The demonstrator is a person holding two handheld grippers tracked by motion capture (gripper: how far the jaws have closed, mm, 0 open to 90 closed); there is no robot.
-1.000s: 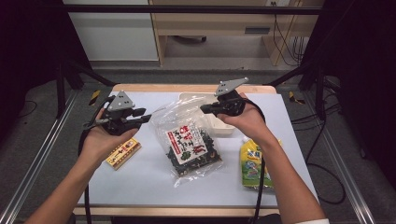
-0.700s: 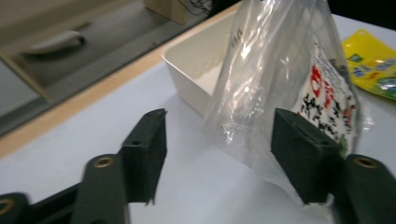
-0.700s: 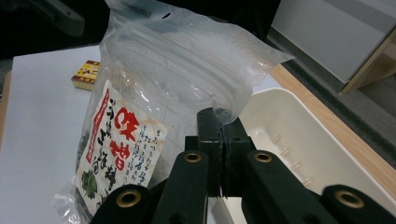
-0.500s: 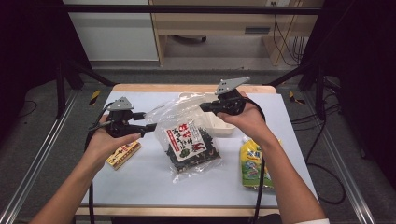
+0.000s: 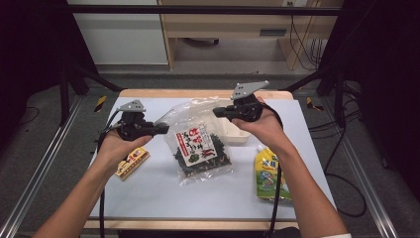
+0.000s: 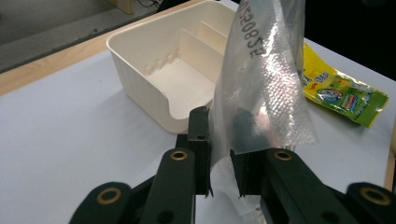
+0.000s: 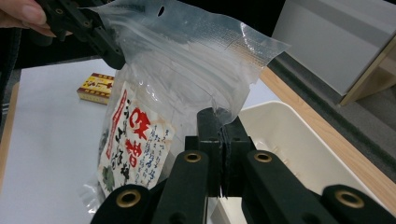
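Now left gripper (image 5: 161,129) lower, jaws just closing on bag (image 5: 200,146) edge (right gripper (image 5: 218,113) still clamped).

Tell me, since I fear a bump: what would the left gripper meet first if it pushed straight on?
Probably the cream divided tray: it stands right beyond the left gripper, whose fingers have just been closing around the clear bag's edge.
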